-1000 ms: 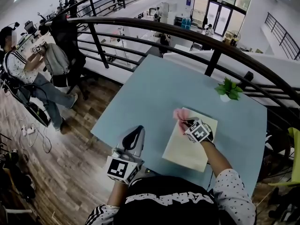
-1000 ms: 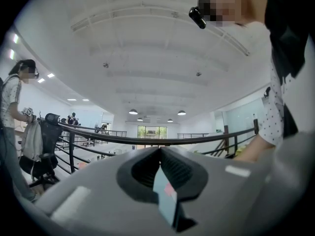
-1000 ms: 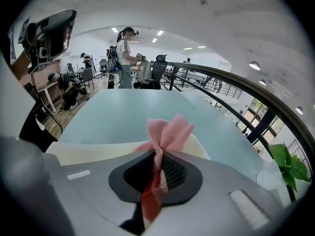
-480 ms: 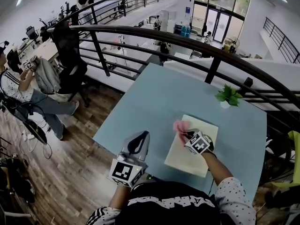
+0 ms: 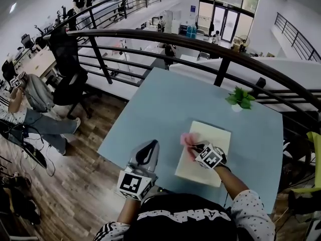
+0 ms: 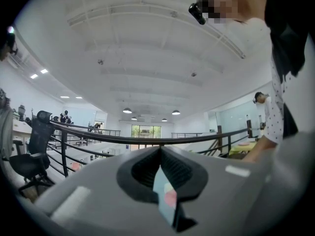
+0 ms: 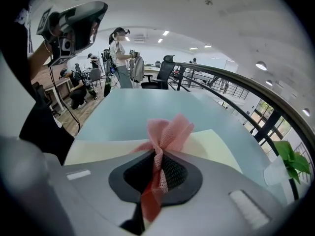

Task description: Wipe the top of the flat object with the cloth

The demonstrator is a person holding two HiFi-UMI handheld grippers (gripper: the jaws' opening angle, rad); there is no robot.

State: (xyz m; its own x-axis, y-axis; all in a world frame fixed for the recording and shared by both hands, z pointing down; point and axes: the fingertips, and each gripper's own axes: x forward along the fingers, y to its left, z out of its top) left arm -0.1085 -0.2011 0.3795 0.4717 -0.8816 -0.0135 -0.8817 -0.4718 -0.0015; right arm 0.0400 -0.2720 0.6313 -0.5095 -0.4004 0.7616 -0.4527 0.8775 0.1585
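- The room is a wide open-plan office on an upper level. A dark curved railing [image 5: 200, 38] runs behind the worktop at 12 o'clock, and a wooden floor [image 5: 75, 159] spreads out at 9 o'clock.
- The worktop [image 5: 160, 104] is a pale blue square slab, set corner-on to the head view and bare over most of its top.
- At 9 o'clock on the floor stands a black office chair [image 5: 67, 77], with a seated person [image 5: 27, 109] beside it at the picture's edge.
- The cream flat board [image 5: 213, 137] lies flat on the worktop's near right part, at about 4 o'clock from the middle of the worktop.
- A small potted plant [image 5: 239, 98] stands on the worktop at 12 o'clock from the board, apart from it.
- The left tool [image 5: 147, 147] is held at 8 o'clock from the board, off the worktop's near left edge and tilted up toward the ceiling. Its jaws are together with nothing between them.
- The right tool [image 5: 194, 145] is over the board's left half, its jaws clamped on the pink mesh cloth [image 5: 187, 139].
- The cloth bunches out past the jaw tips toward 10 o'clock, above the board's left edge. I cannot tell whether it touches the board.
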